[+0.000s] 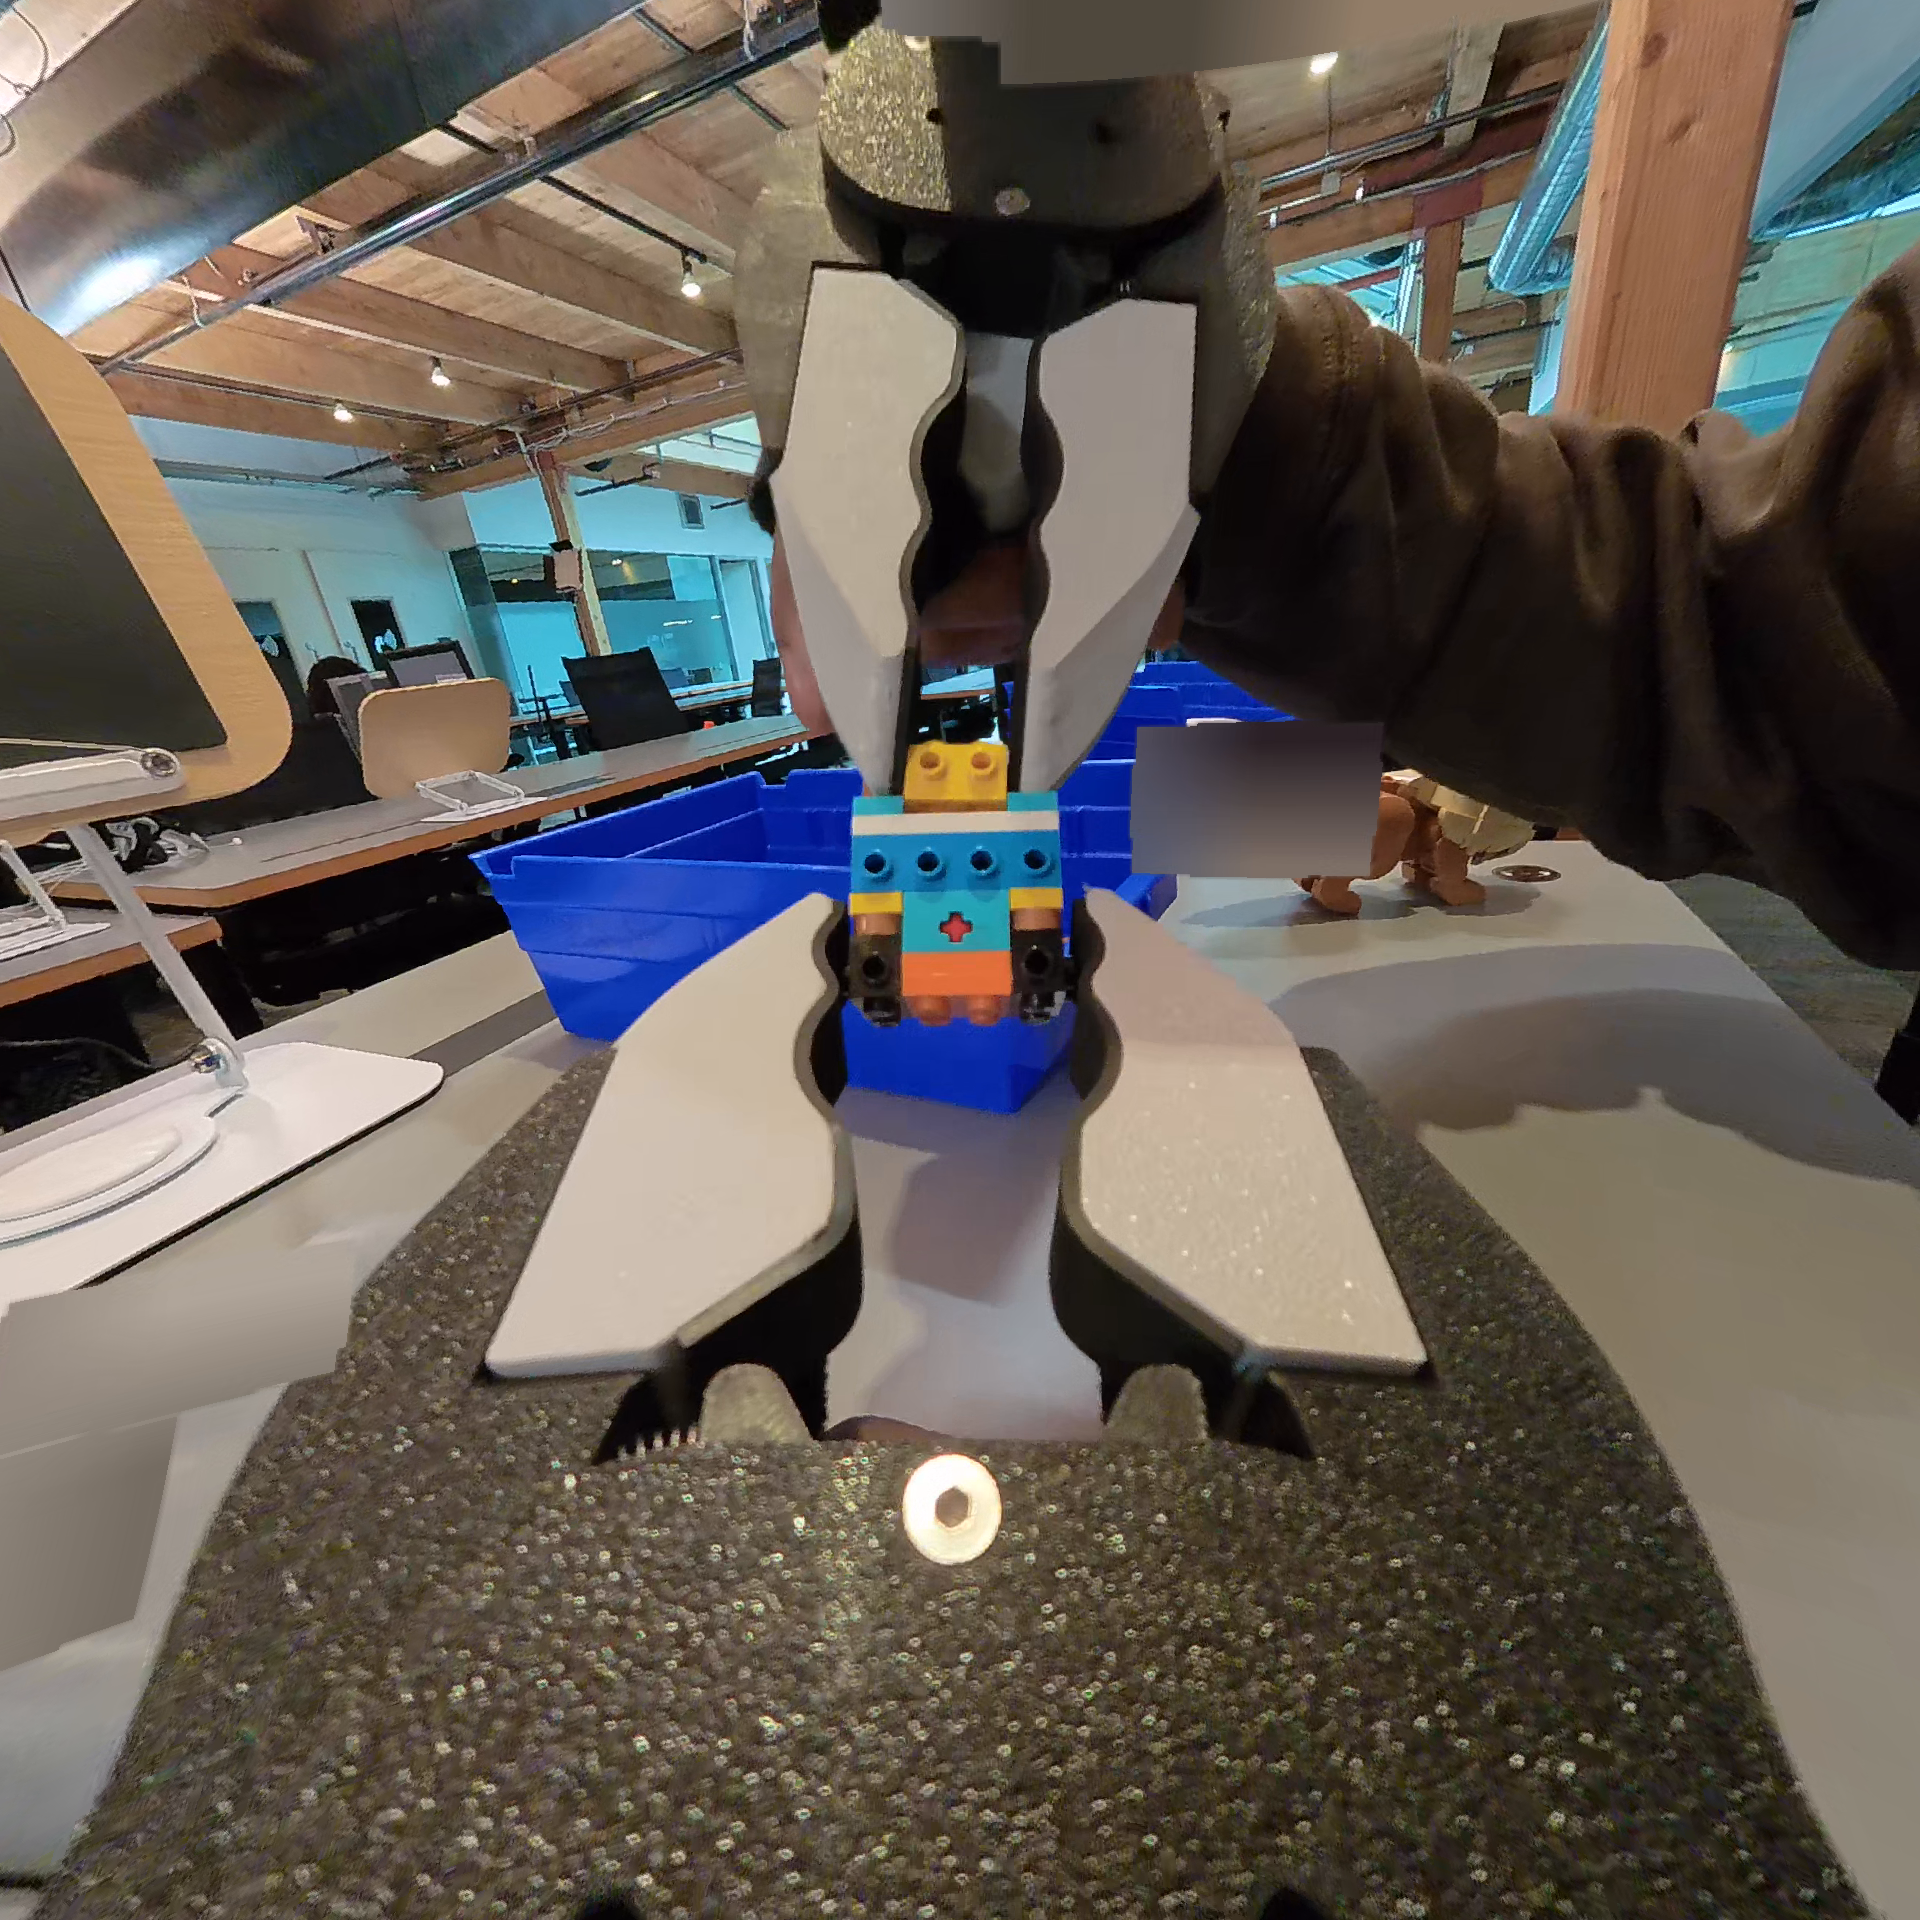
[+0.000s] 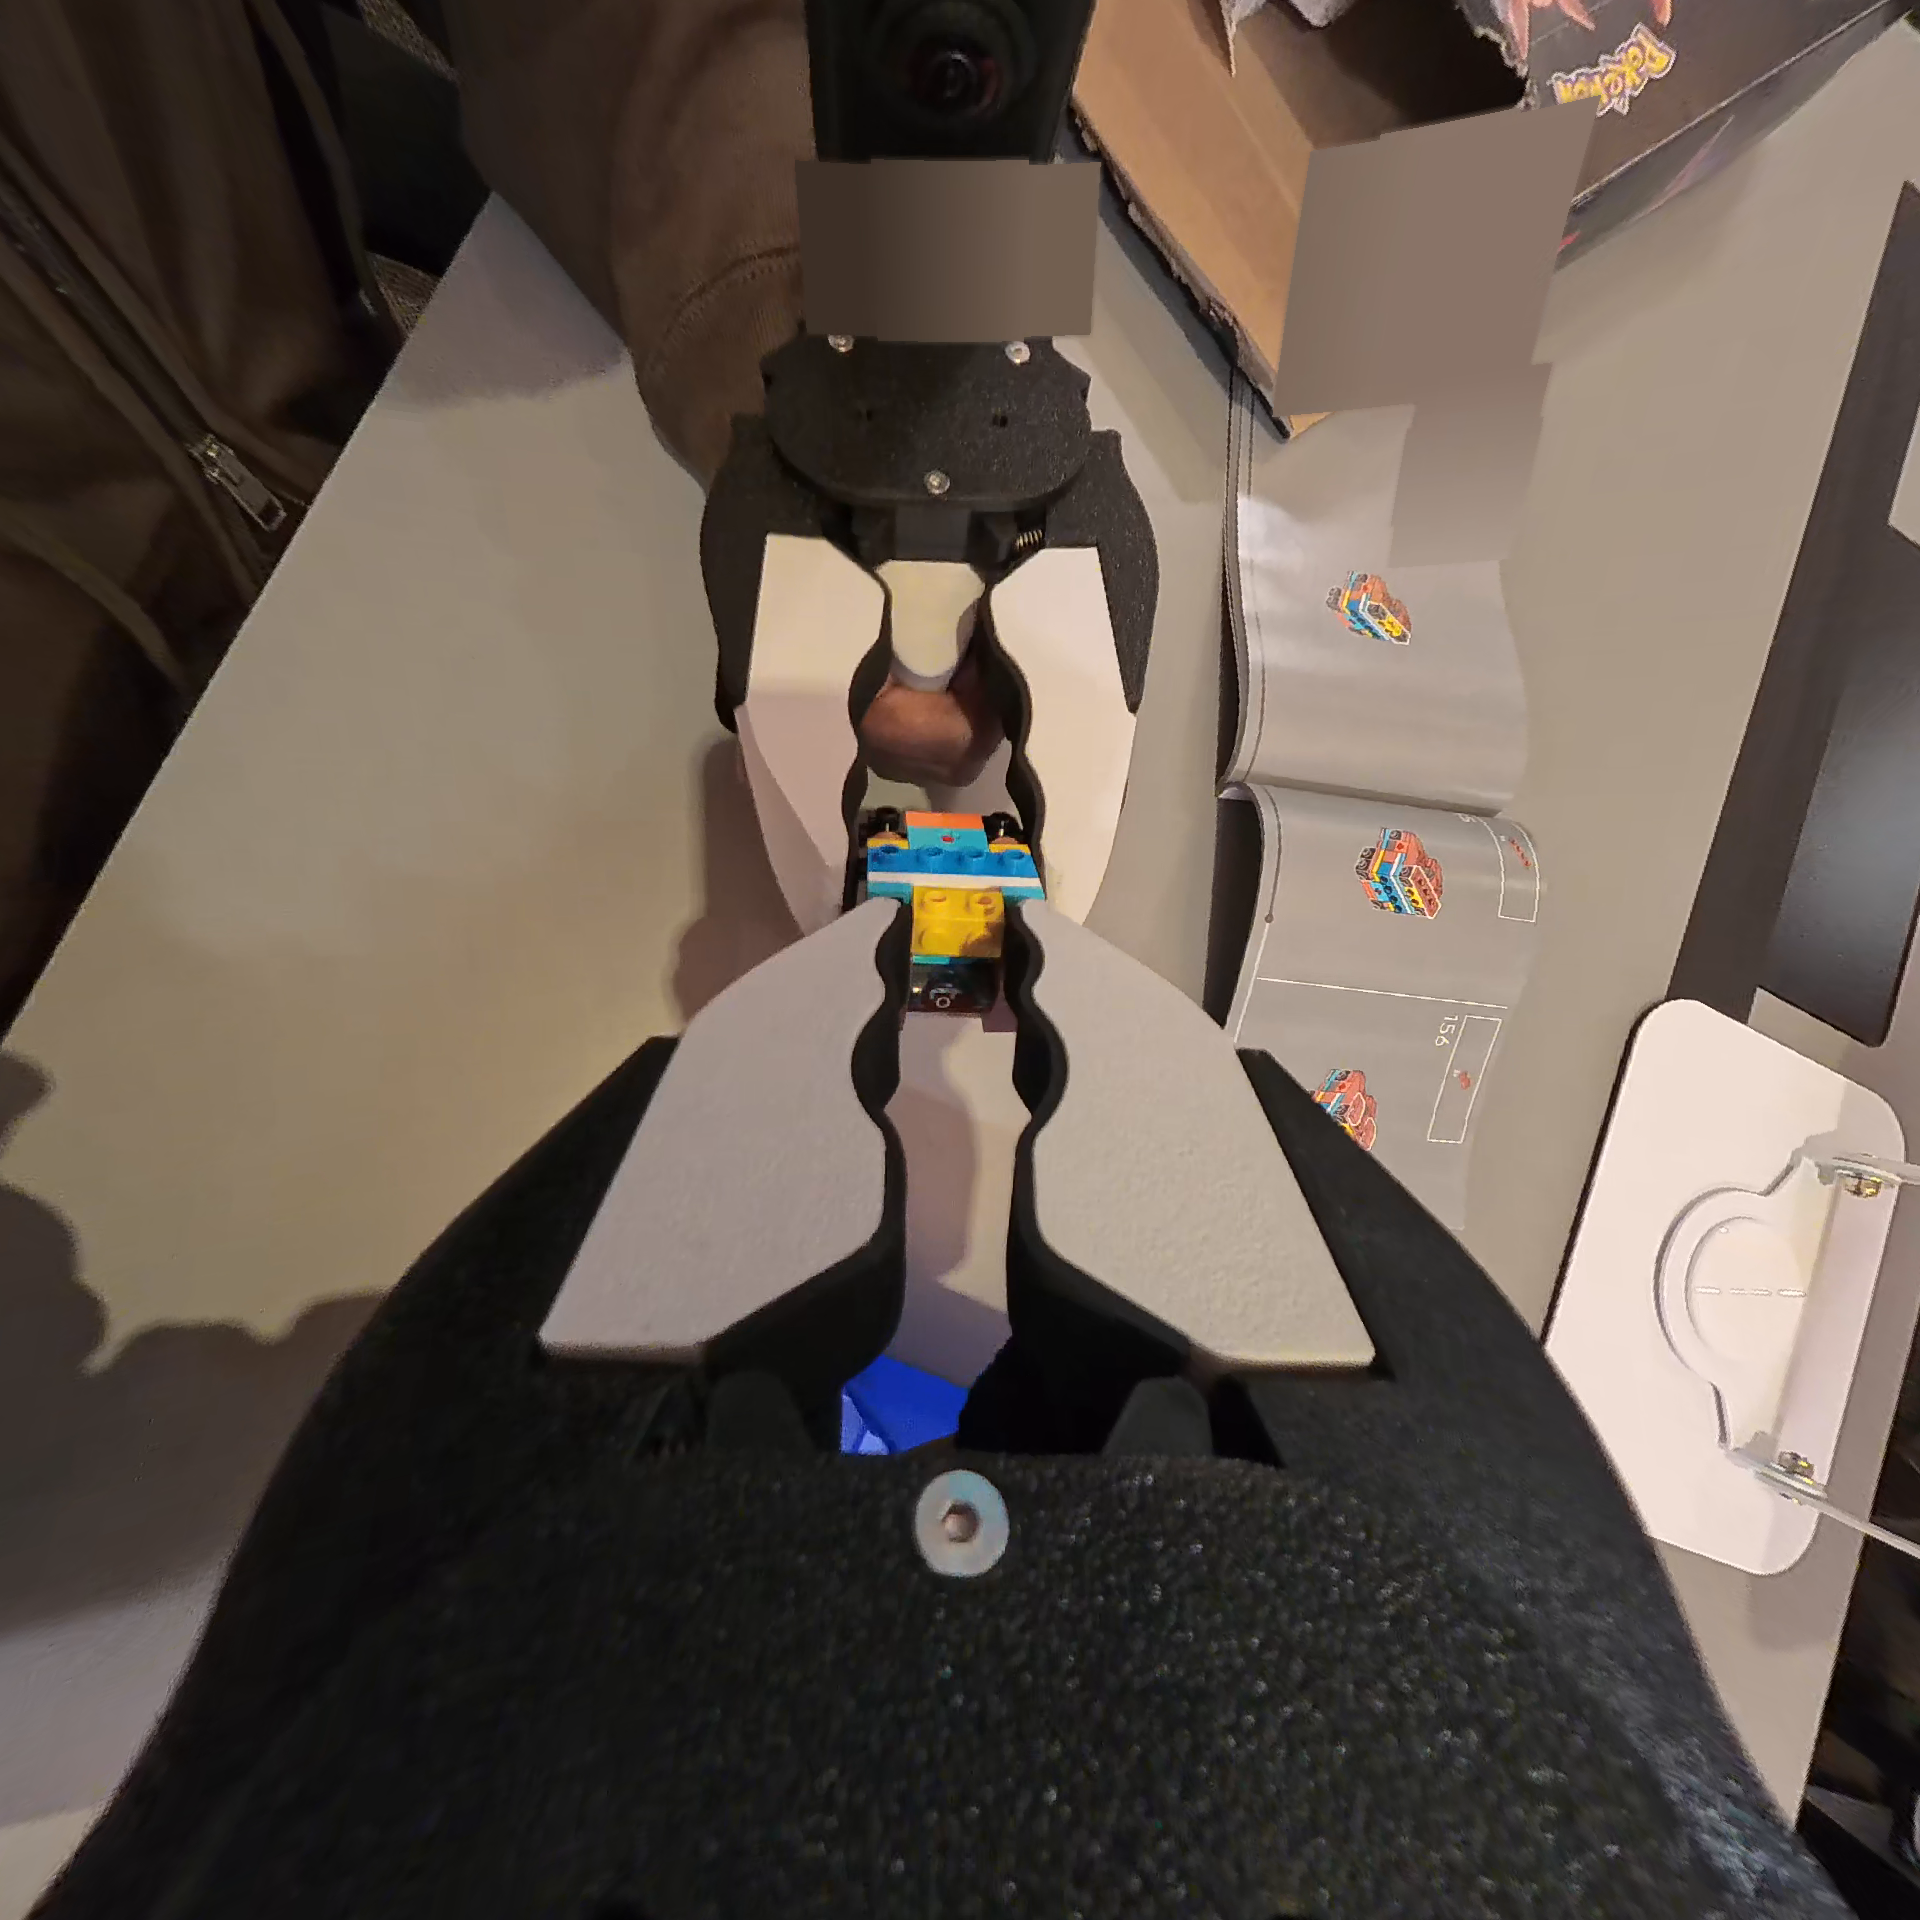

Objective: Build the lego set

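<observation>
A small lego model (image 1: 954,914), with teal, blue, white, yellow and orange layers and black side pieces, hangs in the air between both grippers. My left gripper (image 1: 956,935) is shut on its sides at the black pieces. My right gripper (image 1: 958,769) comes from the opposite side and is shut on a yellow brick (image 1: 956,774) that sits against the model's white-and-teal end. In the right wrist view my right gripper (image 2: 956,935) clamps the yellow brick (image 2: 956,920), and the left gripper (image 2: 945,831) holds the model (image 2: 951,862) beyond it.
Blue bins (image 1: 665,894) stand behind the model on the white table (image 1: 1558,1143). A brown lego animal (image 1: 1392,852) stands at the back right. An open instruction booklet (image 2: 1382,727), a white stand base (image 2: 1745,1278) and a cardboard box (image 2: 1174,156) lie to the right. Less than 4 cm separates the two grippers' tips.
</observation>
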A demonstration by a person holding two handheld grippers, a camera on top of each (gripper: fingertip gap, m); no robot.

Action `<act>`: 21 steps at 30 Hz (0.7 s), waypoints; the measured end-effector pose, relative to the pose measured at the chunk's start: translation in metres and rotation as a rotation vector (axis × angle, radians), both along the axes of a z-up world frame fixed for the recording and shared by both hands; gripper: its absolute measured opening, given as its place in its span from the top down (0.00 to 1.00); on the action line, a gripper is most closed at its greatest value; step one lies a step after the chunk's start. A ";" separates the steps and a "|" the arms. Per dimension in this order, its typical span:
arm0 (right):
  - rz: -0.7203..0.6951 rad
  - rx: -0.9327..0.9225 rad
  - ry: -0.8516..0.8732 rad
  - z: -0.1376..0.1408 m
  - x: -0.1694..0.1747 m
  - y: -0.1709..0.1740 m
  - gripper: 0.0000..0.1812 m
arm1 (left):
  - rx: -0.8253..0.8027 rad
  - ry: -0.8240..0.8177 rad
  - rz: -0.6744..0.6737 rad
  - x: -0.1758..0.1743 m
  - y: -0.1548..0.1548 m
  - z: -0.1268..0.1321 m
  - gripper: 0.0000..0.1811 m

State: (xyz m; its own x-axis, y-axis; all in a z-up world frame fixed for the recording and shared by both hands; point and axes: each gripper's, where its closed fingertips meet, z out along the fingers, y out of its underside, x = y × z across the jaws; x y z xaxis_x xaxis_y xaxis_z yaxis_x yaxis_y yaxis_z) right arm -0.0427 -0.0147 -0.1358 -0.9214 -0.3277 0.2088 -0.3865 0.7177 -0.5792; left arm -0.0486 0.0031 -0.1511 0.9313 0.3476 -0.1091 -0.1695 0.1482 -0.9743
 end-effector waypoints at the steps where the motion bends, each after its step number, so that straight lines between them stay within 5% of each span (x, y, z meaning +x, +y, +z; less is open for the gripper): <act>1: 0.000 -0.002 -0.001 0.000 0.001 0.000 0.91 | 0.005 0.000 -0.004 0.001 0.000 0.001 0.78; 21: 0.011 -0.090 -0.034 0.011 0.014 -0.002 0.91 | 0.085 0.018 -0.077 0.015 -0.003 0.013 0.78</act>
